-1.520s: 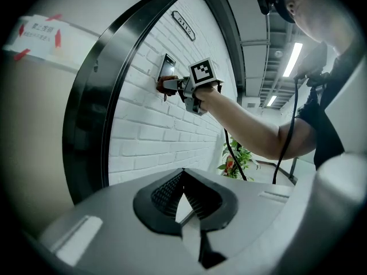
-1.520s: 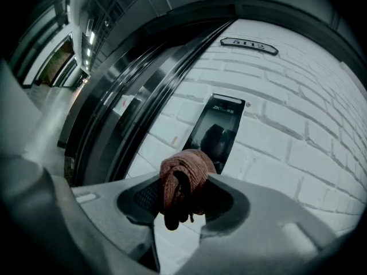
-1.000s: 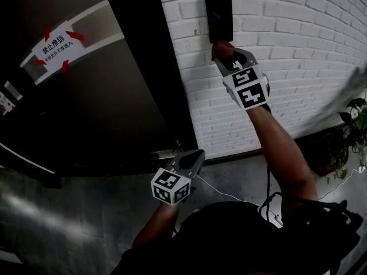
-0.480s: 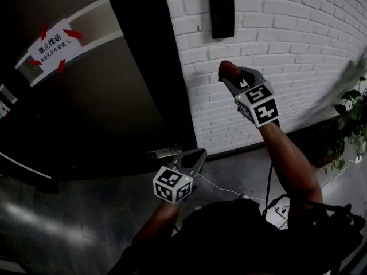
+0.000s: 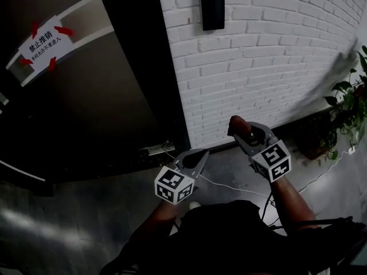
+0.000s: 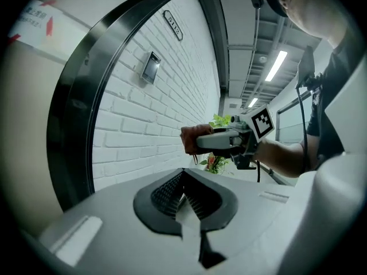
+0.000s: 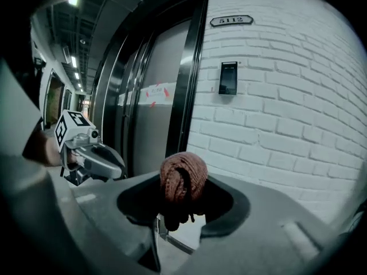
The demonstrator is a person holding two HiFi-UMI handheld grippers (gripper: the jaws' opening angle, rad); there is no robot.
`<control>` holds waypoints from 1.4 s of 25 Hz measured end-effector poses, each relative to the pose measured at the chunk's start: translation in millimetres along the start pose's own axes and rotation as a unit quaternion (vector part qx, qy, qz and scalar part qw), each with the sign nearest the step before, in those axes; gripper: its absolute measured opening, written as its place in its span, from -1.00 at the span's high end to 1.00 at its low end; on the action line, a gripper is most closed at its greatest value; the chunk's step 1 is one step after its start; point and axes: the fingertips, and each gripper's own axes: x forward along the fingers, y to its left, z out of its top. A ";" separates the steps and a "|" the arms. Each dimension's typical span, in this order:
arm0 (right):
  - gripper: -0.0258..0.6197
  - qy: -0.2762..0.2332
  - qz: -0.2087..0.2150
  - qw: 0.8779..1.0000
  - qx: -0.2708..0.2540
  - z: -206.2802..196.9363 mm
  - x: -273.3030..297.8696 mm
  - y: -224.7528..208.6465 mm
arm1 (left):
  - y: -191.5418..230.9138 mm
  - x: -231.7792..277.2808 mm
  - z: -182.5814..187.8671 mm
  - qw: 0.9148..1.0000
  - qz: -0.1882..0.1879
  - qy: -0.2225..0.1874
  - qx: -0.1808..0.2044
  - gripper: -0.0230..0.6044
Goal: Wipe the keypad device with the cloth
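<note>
"Head view, left side first: what was the left gripper [image 5: 196, 158] doing?"

"Nothing useful, I'd judge. It hung low in front of the person's body, jaws pressed together on nothing."

"And the keypad device [image 5: 212, 7]?"

"High on the brick wall [image 5: 275, 50], nothing touching it. The right gripper [image 5: 242, 132] sat well below it, forearm bent and low, jaws pinching the balled reddish cloth [image 5: 235, 124]."

"So, wiped or not?"

"Its surface didn't say. With cloth and keypad well apart, no wiping was under way; it was either finished or not begun."
</note>
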 end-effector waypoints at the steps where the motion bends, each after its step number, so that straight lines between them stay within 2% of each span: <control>1: 0.45 -0.003 0.003 1.000 0.004 -3.7 -8.0 2.0 | -5.6 0.9 0.6 1.000 0.003 -0.003 0.001 0.87; 6: 0.44 -0.019 0.020 0.999 0.029 -22.9 -44.4 -2.4 | -32.3 9.6 -5.1 0.999 0.041 -0.012 -0.006 0.87; 13: 0.45 -0.035 0.050 0.998 0.034 -52.9 -99.9 -21.9 | -81.5 20.4 -9.6 0.994 0.098 -0.025 -0.029 0.87; 16: 0.45 -0.046 0.063 0.996 0.040 -65.7 -122.4 -25.9 | -105.7 26.9 -10.8 0.993 0.102 -0.033 -0.048 0.87; 20: 0.45 -0.048 0.086 0.995 0.030 -79.4 -141.6 -26.9 | -130.4 35.6 -14.8 0.991 0.121 -0.037 -0.040 0.87; 24: 0.45 -0.048 0.100 0.993 0.029 -85.1 -154.3 -26.7 | -150.4 39.0 -23.9 0.991 0.126 -0.025 -0.038 0.87; 35: 0.45 -0.054 0.112 0.992 0.028 -91.6 -166.6 -20.8 | -158.6 44.6 -20.4 0.989 0.140 -0.029 -0.038 0.87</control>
